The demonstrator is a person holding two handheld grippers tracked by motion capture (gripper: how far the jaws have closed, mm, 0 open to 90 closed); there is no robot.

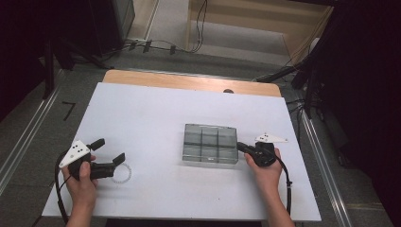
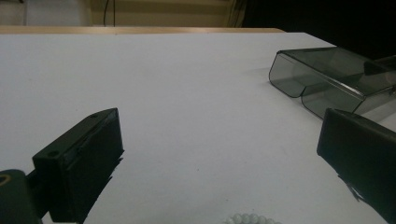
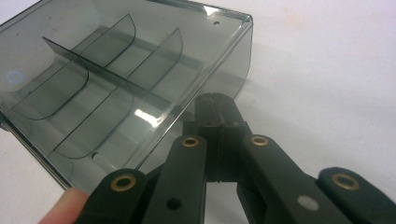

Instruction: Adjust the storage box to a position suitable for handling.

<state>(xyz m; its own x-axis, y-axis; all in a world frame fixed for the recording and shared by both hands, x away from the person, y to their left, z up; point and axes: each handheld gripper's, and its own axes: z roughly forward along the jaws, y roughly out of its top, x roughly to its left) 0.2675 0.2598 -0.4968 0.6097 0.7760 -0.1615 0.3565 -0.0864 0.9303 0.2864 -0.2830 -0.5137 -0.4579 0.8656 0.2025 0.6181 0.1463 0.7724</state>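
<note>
A smoky clear box (image 1: 210,143) with several compartments lies open side up on the white table (image 1: 142,113). At the box's right wall is my right gripper (image 1: 240,146), its jaws shut together. In the right gripper view the gripper (image 3: 213,103) rests its closed tips against the rim of the box (image 3: 107,88); I cannot tell if the wall is pinched. My left gripper (image 1: 108,150) stands open near the table's front left, nothing between its jaws. A white bead bracelet (image 1: 122,174) lies just beside it, with its near edge (image 2: 252,219) low between the open jaws.
A bare wooden strip (image 1: 189,82) runs along the table's far edge. Cables (image 1: 156,45) and dark stands lie on the floor beyond. In the left gripper view the box (image 2: 327,79) sits off to the right of the open jaws.
</note>
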